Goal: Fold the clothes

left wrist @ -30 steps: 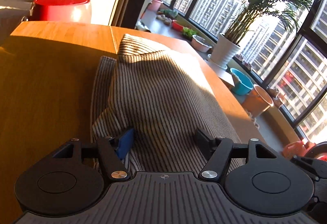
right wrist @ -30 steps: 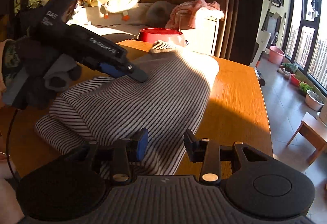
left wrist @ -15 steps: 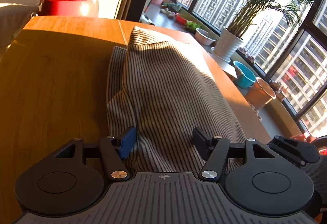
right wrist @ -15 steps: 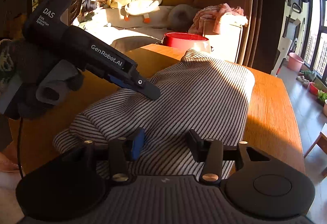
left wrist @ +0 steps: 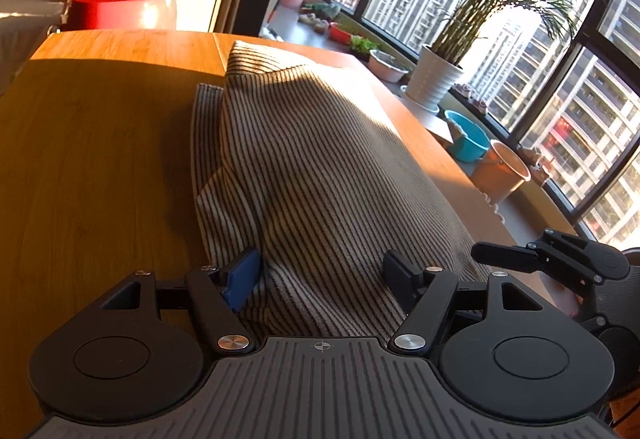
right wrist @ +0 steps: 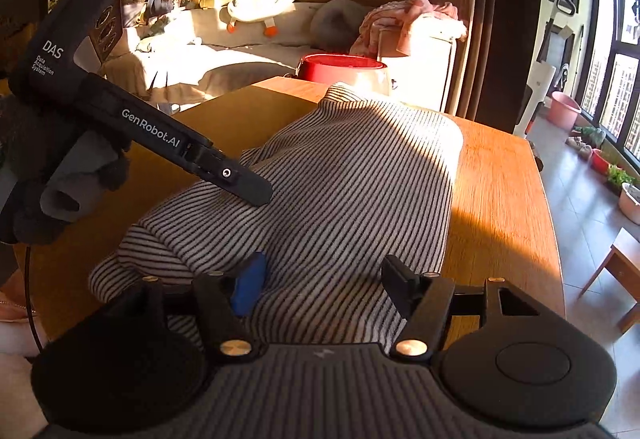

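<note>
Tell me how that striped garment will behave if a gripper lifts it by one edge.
The striped garment is probably floppy: it lies in soft folds and humps on the wooden table. It looks like thick knit, so likely a bit heavy and sagging. Its ribbed surface should grip rather than slip.

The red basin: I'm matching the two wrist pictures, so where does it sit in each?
Left wrist: the red basin is upper left, beyond the table's far edge.
Right wrist: the red basin is upper centre, behind the far tip of the striped garment.
Shared landmark: that striped garment, lying on the table in both.
</note>
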`<action>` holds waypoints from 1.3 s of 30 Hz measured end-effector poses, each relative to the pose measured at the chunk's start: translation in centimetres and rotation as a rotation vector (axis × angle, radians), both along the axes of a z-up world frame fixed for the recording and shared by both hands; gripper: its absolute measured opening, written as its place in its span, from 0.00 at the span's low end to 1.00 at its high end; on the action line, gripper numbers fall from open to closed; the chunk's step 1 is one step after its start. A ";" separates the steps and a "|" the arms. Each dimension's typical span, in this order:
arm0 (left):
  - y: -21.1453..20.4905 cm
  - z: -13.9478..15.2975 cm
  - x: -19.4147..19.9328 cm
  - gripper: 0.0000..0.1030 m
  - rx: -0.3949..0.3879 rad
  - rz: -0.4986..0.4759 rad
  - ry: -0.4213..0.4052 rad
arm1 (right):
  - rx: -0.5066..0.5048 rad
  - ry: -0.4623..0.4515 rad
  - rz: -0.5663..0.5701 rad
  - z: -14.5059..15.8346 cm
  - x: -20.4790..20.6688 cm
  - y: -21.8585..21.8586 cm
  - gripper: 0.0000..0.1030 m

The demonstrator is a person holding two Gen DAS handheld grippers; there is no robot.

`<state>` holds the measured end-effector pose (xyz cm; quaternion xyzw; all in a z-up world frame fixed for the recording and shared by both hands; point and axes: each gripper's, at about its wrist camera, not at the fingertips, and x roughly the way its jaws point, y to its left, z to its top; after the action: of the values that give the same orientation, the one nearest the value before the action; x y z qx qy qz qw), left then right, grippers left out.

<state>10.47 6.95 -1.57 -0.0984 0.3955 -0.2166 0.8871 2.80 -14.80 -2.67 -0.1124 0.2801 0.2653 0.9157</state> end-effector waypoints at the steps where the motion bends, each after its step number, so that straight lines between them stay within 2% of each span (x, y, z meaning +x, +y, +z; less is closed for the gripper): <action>1: 0.1 0.1 0.1 0.69 -0.001 0.004 0.001 | -0.003 -0.015 0.005 0.5 -0.1 0.2 0.59; 2: 0.2 0.2 0.1 0.68 -0.003 0.007 0.001 | -0.006 -0.030 0.009 0.9 -0.3 0.3 0.48; 3: 0.3 0.2 0.2 0.64 -0.004 0.011 0.002 | -0.003 -0.047 0.014 1.5 -0.3 0.5 0.42; 5: 0.9 0.3 0.1 0.58 -0.022 0.029 0.002 | 0.022 -0.068 0.026 2.5 -0.2 0.9 0.38; 7: 1.9 1.0 0.1 0.57 -0.038 0.063 -0.020 | 0.031 -0.071 0.046 2.7 0.1 1.5 0.38; 11: 4.4 2.4 -0.2 0.57 -0.006 0.139 -0.085 | -0.058 0.003 0.110 0.1 0.6 2.6 0.45; 14: 5.3 2.9 -0.5 0.57 0.042 0.174 -0.117 | -0.122 -0.031 0.140 0.8 -0.2 2.8 0.46; 18: 5.1 2.9 -0.7 0.59 0.083 0.175 -0.131 | -0.133 -0.085 0.231 2.4 -1.8 3.6 0.49; 24: 5.1 2.9 -0.8 0.63 0.084 0.172 -0.120 | -0.145 -0.077 0.362 1.9 -3.0 6.5 0.61; 27: 5.6 3.1 -0.9 0.66 0.079 0.185 -0.123 | -0.178 -0.052 0.380 0.5 -2.7 7.6 0.66; 29: 6.1 3.3 -0.9 0.67 0.075 0.199 -0.123 | -0.198 -0.066 0.371 -0.5 -2.6 8.0 0.69; 31: 6.4 3.3 -0.8 0.67 0.070 0.210 -0.123 | -0.213 -0.118 0.366 -1.0 -2.8 8.2 0.69; 33: 6.7 3.4 -0.9 0.69 0.064 0.219 -0.122 | -0.209 -0.154 0.340 -1.2 -2.9 8.3 0.54; 34: 6.7 3.4 -0.9 0.70 0.062 0.222 -0.120 | -0.202 -0.170 0.324 -1.1 -2.9 8.4 0.31; 35: 6.8 3.5 -0.9 0.70 0.060 0.225 -0.117 | -0.169 -0.168 0.300 -0.6 -2.4 8.1 0.16; 39: 7.1 3.5 -0.8 0.71 0.056 0.238 -0.110 | 0.000 -0.163 0.233 3.7 -1.4 5.4 0.15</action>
<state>9.70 14.06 1.92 -0.1076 0.3377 -0.1037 0.9293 1.44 -9.44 0.99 -0.1653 0.1899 0.3599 0.8984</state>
